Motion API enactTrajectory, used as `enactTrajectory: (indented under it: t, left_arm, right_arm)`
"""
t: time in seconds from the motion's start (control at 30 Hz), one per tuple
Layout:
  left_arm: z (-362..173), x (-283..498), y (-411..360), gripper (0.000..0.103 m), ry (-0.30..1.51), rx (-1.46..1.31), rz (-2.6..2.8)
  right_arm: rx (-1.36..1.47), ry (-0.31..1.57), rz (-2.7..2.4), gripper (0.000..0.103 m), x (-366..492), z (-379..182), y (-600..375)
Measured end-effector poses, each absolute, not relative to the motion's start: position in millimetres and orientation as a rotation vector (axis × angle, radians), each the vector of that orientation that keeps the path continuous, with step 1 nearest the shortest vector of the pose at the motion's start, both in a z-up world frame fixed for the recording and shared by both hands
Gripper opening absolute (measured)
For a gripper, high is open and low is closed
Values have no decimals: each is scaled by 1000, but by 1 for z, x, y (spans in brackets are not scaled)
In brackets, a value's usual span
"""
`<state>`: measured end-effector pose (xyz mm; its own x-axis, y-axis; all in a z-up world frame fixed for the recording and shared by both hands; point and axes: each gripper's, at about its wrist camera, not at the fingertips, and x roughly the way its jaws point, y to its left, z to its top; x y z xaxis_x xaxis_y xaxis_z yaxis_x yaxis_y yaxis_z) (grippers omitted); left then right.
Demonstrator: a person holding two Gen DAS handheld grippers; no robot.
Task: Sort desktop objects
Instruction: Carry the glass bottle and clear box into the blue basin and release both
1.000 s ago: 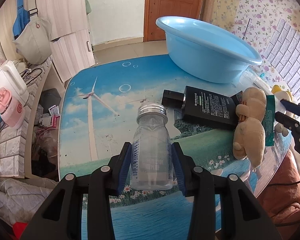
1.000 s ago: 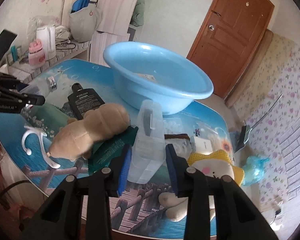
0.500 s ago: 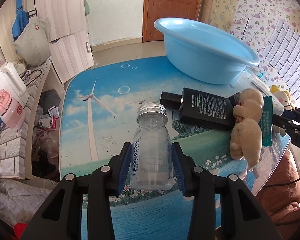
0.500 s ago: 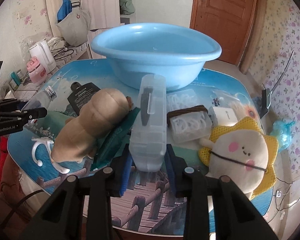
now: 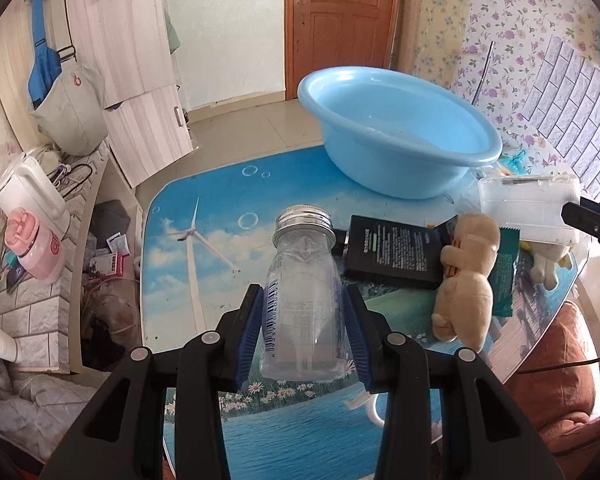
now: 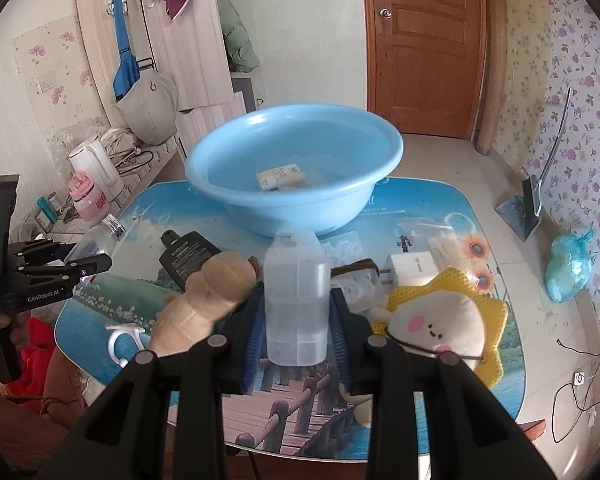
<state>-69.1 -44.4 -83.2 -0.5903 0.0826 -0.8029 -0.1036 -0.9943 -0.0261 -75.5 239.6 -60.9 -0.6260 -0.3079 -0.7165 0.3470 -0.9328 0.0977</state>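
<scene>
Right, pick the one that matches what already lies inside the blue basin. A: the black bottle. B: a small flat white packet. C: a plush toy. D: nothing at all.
B: the right wrist view looks into the blue basin and shows a small flat white packet on its bottom, while the tan plush toy and the black bottle lie outside on the table.

A clear glass bottle [image 5: 304, 304] with a silver screw cap and barcode label is held off the tabletop [image 5: 204, 240]; a translucent plastic case [image 6: 296, 300] is held up, pointing toward the light-blue basin [image 6: 300, 200]
</scene>
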Motion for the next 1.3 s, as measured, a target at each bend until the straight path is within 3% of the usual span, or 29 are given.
enactTrajectory:
  t: [0.57,1.3]
  left_arm:
    - [-41,-95,-12,40,99,-1252,2698]
    - [-56,-178,41,40,151,-1252,2568]
  right_arm:
    - [935,12,-2631,30,-75,-5,261]
    - [827,33,-2573,30,-136,6,242]
